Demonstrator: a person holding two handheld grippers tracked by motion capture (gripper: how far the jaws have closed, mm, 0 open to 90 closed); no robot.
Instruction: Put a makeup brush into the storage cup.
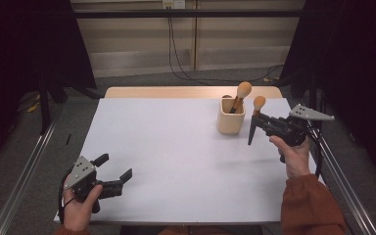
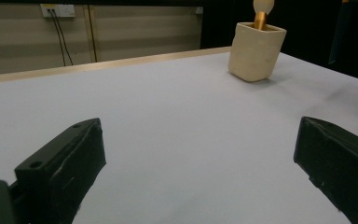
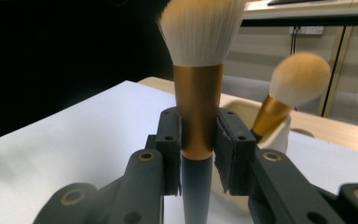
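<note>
Grey carpeted floor, beige panelled wall with socket, dark curtains either side

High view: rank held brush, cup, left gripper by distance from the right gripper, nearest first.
1. Held brush: clamped upright in the right gripper, at the table's right side.
2. Cup: just left of that gripper, with a second brush standing in it.
3. Left gripper: at the table's near left corner, jaws open, holding nothing.
</note>
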